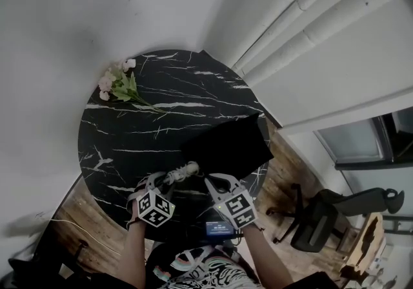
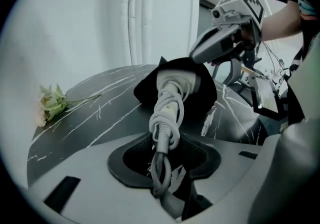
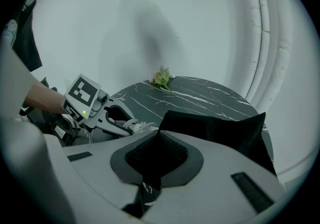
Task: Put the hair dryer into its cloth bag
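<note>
The black cloth bag (image 1: 229, 146) lies on a round black marble table (image 1: 129, 133). The white hair dryer (image 2: 172, 85) is inside it head first, and only its handle, wound with a white cord (image 2: 165, 118), sticks out of the mouth. My left gripper (image 2: 162, 188) is shut on the cord's loose end at the table's near edge (image 1: 166, 179). My right gripper (image 3: 145, 193) is shut on a fold of the bag's (image 3: 215, 130) edge, right beside the opening (image 1: 211, 182). From the right gripper view, the left gripper (image 3: 107, 115) and cord (image 3: 137, 127) show to the left.
A sprig of pale flowers (image 1: 116, 84) lies at the table's far left. White pipes (image 1: 322, 17) run along the wall on the right. A dark office chair (image 1: 322, 217) stands on the wooden floor to the right of the table.
</note>
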`<control>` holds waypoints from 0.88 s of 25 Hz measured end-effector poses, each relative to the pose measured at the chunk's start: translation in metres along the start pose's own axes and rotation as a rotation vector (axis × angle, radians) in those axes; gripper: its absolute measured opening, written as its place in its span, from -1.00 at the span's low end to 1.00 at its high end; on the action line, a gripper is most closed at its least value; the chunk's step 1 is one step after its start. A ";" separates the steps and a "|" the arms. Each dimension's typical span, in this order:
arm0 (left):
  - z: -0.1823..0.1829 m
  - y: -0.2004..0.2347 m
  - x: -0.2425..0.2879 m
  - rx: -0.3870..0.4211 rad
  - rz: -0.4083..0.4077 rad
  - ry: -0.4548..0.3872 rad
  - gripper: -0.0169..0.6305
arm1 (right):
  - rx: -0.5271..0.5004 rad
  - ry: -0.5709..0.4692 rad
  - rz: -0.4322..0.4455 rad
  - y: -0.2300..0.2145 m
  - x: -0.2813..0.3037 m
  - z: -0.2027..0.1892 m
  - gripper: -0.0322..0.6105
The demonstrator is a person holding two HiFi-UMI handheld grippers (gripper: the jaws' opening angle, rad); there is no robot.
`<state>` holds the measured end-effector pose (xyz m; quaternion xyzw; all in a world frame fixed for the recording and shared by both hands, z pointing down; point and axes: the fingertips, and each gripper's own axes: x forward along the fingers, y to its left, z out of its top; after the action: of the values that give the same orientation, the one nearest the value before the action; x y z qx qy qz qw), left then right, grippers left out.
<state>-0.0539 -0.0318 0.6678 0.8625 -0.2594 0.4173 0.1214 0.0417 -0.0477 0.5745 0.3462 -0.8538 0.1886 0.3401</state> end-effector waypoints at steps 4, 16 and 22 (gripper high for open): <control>0.026 0.001 -0.001 -0.007 -0.009 -0.050 -0.48 | 0.000 -0.001 0.002 0.000 0.000 0.001 -0.83; 0.066 -0.014 0.024 -0.079 -0.070 -0.122 -0.49 | 0.002 -0.006 0.021 0.002 0.001 0.006 -0.83; 0.088 -0.019 0.043 -0.094 -0.094 -0.160 -0.49 | 0.004 -0.005 0.054 0.008 0.002 0.005 -0.83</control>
<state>0.0363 -0.0685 0.6474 0.8975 -0.2470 0.3284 0.1601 0.0329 -0.0461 0.5717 0.3241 -0.8633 0.1986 0.3321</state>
